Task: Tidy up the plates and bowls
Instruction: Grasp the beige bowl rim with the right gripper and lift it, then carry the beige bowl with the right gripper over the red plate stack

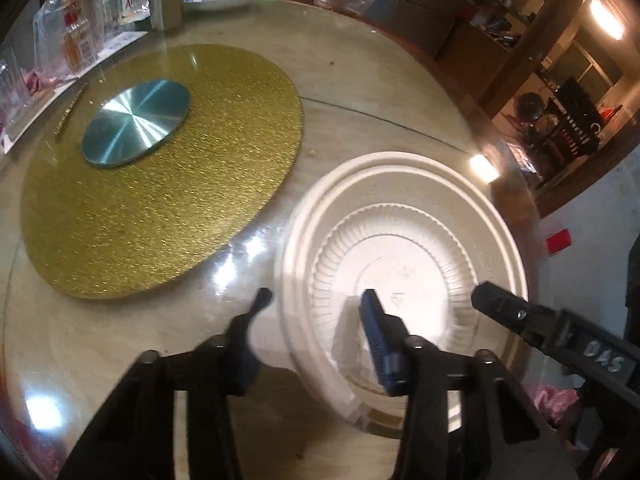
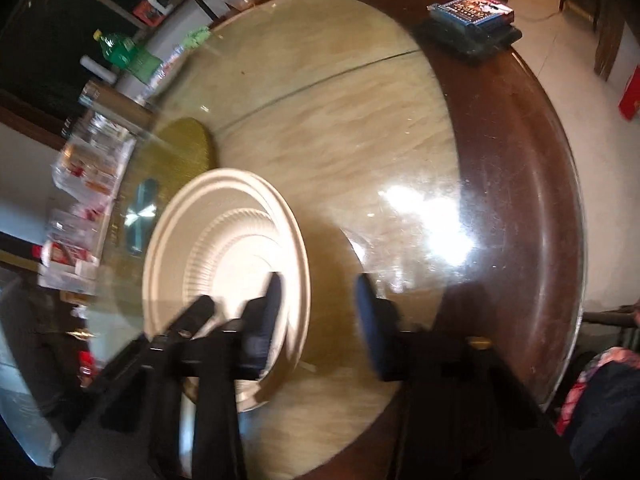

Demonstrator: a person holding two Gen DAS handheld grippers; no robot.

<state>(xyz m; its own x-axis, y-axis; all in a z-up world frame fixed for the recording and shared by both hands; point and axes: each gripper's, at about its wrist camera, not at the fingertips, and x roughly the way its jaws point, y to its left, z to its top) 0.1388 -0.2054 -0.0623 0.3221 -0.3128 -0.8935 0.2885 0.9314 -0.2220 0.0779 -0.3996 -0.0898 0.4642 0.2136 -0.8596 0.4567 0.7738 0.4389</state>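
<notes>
- Lower centre, left view: my left gripper point(image 1: 316, 300) stands wide, straddling the near rim.
- Lower right: nested white plates point(image 1: 404, 248) look light, stiff, slippery; I'd pinch the rim.
- Right view: right gripper point(image 2: 320, 292) wide, empty.

Both wrist views close, sharing white plates point(image 1: 404, 240).

White plates point(image 1: 404, 216) on glass-topped table point(image 1: 360, 80)
</notes>
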